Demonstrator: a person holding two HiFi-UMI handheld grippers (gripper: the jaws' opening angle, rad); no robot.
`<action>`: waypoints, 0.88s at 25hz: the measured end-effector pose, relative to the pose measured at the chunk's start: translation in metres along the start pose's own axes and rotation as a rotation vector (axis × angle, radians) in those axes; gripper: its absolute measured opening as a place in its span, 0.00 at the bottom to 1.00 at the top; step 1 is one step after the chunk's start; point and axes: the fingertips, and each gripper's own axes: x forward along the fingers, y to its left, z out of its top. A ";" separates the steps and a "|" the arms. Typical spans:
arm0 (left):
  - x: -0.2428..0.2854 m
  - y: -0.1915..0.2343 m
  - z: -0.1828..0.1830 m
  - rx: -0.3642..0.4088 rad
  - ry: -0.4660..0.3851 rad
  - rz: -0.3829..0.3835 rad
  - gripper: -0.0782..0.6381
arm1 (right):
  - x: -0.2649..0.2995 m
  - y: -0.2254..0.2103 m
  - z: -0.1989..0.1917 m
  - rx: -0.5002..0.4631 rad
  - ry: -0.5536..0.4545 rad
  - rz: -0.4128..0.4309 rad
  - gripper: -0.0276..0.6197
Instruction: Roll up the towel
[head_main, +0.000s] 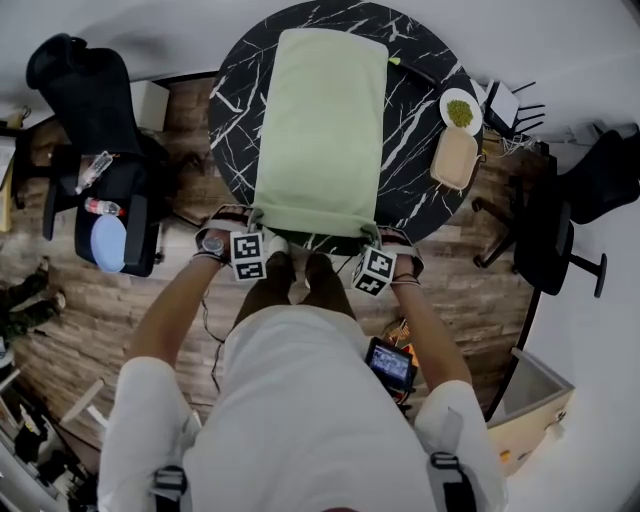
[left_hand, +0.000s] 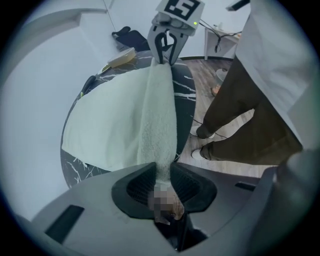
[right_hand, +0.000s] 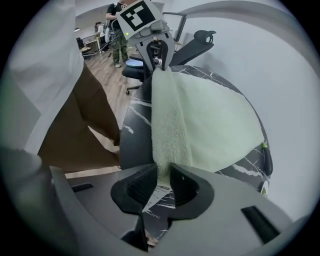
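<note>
A: How many towels?
B: One green towel (head_main: 320, 130), spread on the one round table (head_main: 418, 135), upper middle.
A: Grippers?
B: Two. The left gripper (head_main: 256, 216) and right gripper (head_main: 374, 232) each clench one near corner.

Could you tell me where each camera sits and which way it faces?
Head view: on the person's head, looking steeply down at the towel on the table; arms, torso, left claw, right claw show.
Left gripper view: on the left claw, looking along the towel's edge to the right claw; trousers at right.
Right gripper view: on the right claw, looking back toward the left claw; shirt at left.
Shared: both gripper views show the same clamped towel edge.
</note>
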 end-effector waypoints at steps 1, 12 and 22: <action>0.001 0.003 0.000 -0.009 0.002 0.005 0.21 | 0.001 -0.003 0.000 0.010 0.001 -0.006 0.13; -0.022 -0.019 0.003 -0.033 -0.047 -0.063 0.13 | -0.026 0.018 -0.003 0.081 -0.012 0.093 0.05; -0.035 -0.045 0.006 -0.042 -0.076 -0.108 0.13 | -0.044 0.035 -0.007 0.108 -0.029 0.164 0.05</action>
